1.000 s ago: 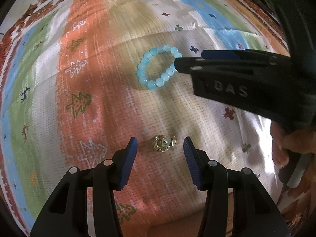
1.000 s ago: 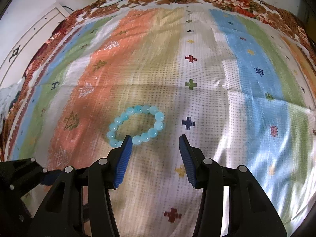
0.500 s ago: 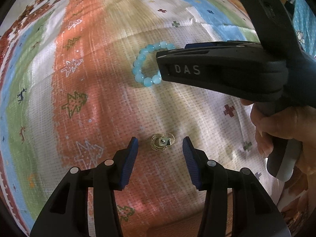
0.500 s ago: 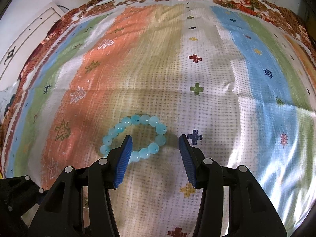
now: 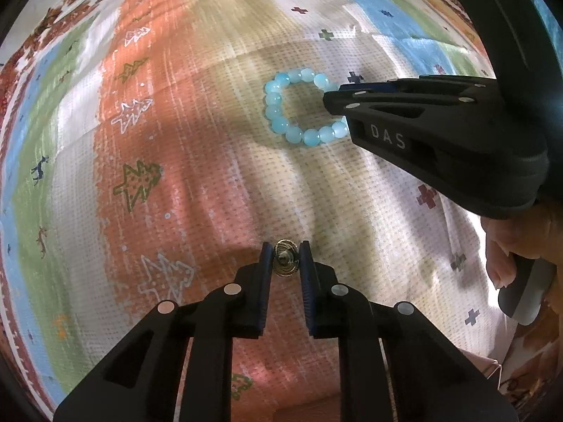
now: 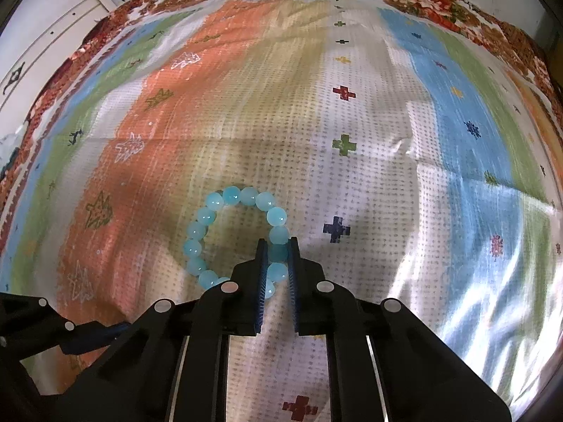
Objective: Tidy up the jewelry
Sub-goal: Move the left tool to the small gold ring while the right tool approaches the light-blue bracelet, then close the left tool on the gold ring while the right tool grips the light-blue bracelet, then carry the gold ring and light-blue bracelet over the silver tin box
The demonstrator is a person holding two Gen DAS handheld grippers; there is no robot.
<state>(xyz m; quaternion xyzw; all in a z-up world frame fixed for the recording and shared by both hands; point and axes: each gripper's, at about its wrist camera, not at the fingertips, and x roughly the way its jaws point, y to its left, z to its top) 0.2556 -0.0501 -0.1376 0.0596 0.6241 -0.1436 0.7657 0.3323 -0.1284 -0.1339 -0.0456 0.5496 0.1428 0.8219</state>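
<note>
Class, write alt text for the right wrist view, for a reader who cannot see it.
The right gripper is shut on one side of a pale blue beaded bracelet that lies on a striped, patterned cloth. The black frame of the left gripper pokes in at the lower left corner.

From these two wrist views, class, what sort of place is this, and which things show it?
Probably a bedroom at home: a soft, creased patterned bedspread with a floral border covers the whole surface, a white panelled cupboard stands beside it, and a blue bead bracelet lies on the cloth.
</note>
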